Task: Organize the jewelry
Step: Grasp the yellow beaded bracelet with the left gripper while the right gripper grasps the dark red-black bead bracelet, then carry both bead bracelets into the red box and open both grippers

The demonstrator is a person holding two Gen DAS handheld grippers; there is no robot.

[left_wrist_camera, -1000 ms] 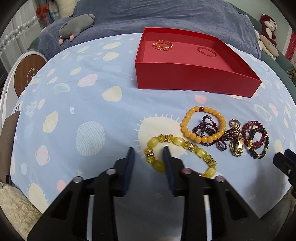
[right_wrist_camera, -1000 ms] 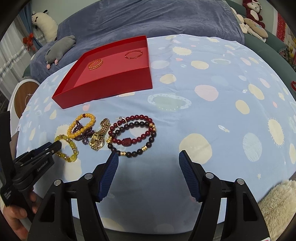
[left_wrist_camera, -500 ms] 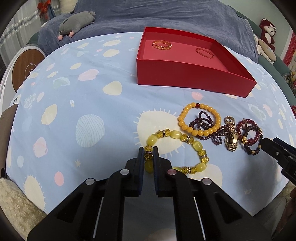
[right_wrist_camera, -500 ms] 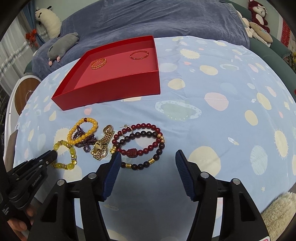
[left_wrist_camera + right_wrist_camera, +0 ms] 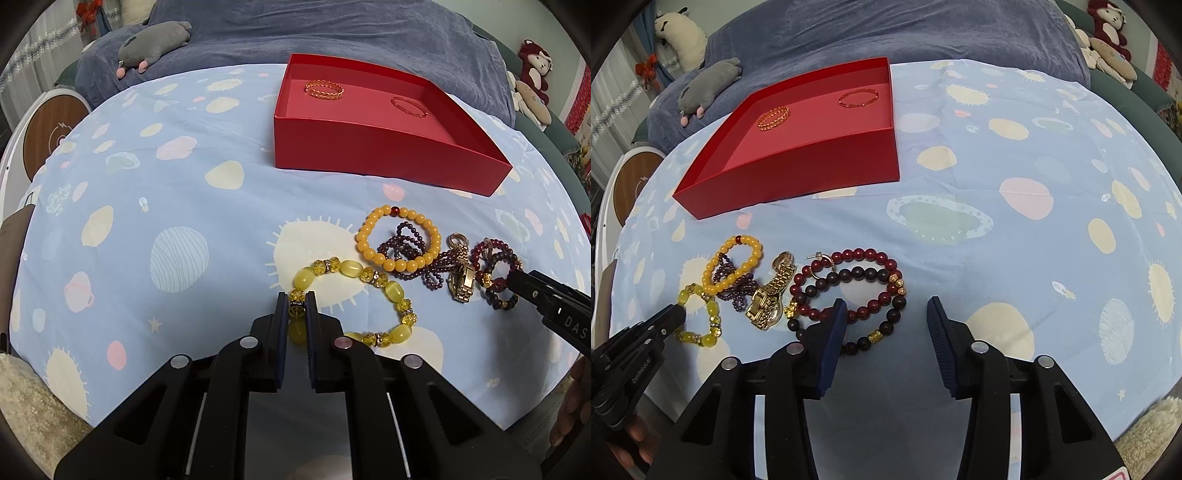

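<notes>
While two gold rings [image 5: 324, 89] sit in the red box [image 5: 384, 147], most jewelry waits outside.
Left gripper [image 5: 296, 314] pinches the yellow bracelet [image 5: 351, 295]; right gripper [image 5: 886, 328] is wide open. Box at 12 o'clock.

Home bedroom. Bed [image 5: 155, 206] under pale blue sheet with planet and sun prints; slate-blue blanket [image 5: 332, 33] bunched at far edge. Grey plush toy [image 5: 155, 38] on blanket, more stuffed animals [image 5: 1108, 33] at far right corner.

Patterned blue sheet [image 5: 184, 192] carries red box [image 5: 369, 147] and bracelets [image 5: 849, 291].
</notes>
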